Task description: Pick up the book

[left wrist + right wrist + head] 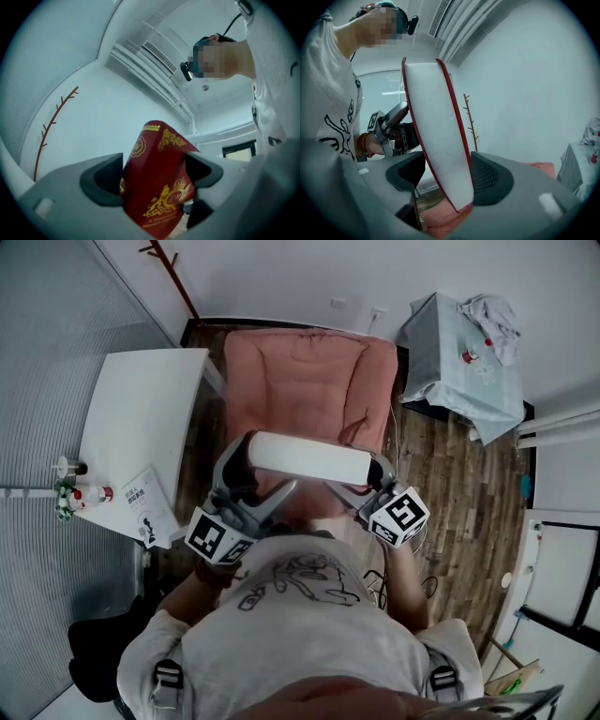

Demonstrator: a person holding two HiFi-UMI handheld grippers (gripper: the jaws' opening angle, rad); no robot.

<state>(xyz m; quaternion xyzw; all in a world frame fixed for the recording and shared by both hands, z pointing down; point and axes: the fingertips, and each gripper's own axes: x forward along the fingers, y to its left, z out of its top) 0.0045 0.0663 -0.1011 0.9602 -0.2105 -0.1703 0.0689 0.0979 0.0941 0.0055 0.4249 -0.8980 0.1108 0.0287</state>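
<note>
A thick book with a red cover and gold crest (pixel 159 183) is held in the air over the pink armchair (pixel 309 381). Its white page edge (pixel 309 457) faces up in the head view. My left gripper (pixel 157 176) is shut on the book's left end (pixel 246 470), the red cover filling the space between its dark pads. My right gripper (pixel 447 176) is shut on the right end (pixel 375 474), where the white page block (pixel 438 140) with red cover edges stands between the pads. The left gripper and the hand that holds it (pixel 386 126) show behind the book.
A white table (pixel 141 418) stands at the left with a booklet (pixel 150 507) and small bottles (pixel 70 493). A table with a pale blue cover (pixel 469 371) stands at the back right with cloth on it. A coat rack (pixel 173 268) stands by the wall. The floor is wood.
</note>
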